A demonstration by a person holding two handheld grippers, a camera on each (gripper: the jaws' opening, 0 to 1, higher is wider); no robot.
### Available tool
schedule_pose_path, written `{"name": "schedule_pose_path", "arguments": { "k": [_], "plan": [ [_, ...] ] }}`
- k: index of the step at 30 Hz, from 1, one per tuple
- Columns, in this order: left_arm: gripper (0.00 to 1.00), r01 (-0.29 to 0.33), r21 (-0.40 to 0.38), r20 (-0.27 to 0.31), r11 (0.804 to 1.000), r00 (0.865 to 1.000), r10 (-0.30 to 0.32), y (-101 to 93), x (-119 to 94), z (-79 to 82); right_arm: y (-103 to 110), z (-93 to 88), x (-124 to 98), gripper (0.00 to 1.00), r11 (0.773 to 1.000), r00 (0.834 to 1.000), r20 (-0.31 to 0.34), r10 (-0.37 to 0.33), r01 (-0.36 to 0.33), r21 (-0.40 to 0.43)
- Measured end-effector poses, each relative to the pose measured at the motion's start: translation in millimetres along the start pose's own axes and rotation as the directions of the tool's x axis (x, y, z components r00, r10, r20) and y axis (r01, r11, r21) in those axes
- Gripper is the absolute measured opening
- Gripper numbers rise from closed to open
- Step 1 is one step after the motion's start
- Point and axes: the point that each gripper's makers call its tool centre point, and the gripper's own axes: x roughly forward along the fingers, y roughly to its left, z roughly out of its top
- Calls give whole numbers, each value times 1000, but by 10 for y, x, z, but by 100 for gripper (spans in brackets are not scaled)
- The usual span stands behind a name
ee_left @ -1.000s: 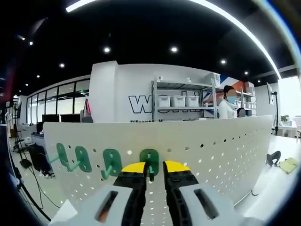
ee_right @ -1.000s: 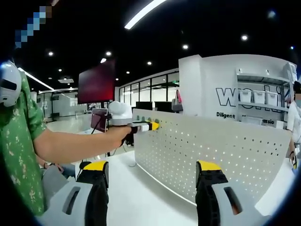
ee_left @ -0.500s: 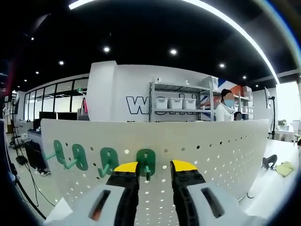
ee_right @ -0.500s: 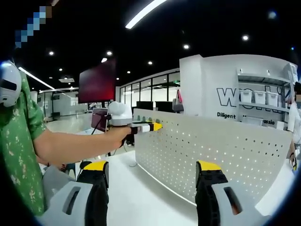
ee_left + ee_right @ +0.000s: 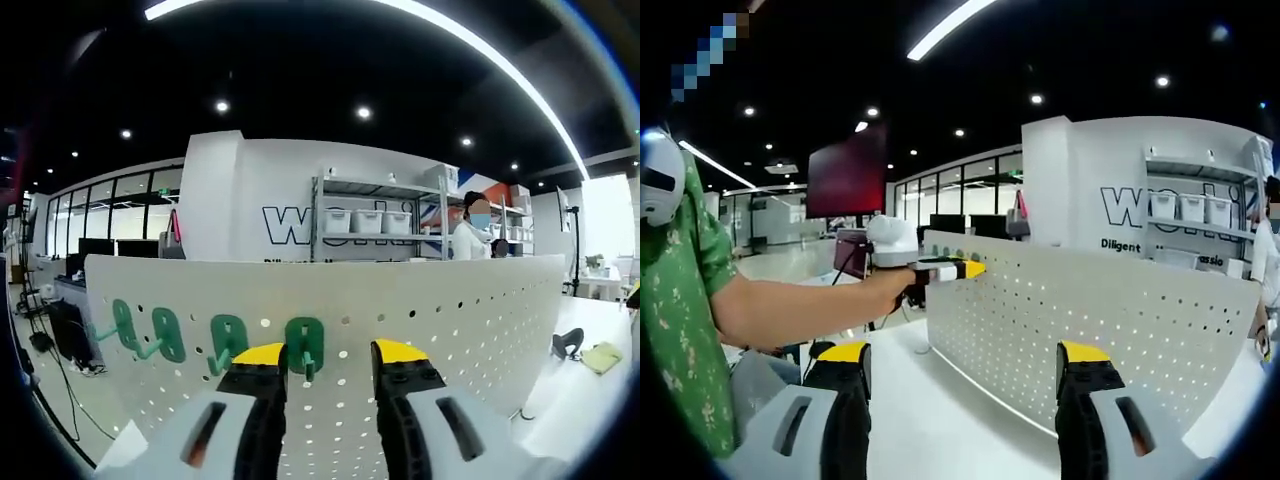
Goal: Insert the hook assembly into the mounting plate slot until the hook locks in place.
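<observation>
— Hooks: where do we see them?
— Four green hooks sit in a row on the white pegboard, which stands upright on the white worktop. The rightmost one shows between the yellow tips of our left hand-held gripper, whose jaws stand apart, gripping nothing.
— And the right hand-held gripper?
— Wide apart, empty, well back from the board. From there the left one seems to reach the board's top edge, though it's small.
</observation>
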Motion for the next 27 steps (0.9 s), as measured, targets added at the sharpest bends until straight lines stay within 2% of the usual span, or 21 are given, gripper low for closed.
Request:
{"name": "schedule_pose_path", "arguments": {
  "k": [12, 27],
  "plan": [
    [44, 23, -5, -3, 1000, 1000, -23, -15, -140, 24, 81, 55, 21, 77, 1000, 1000, 3, 12, -12, -12],
    [56, 73, -8, 8, 997, 997, -73, -138, -415, 81, 161, 95, 17, 77, 1000, 1000, 7, 14, -14, -19]
  ]
}}
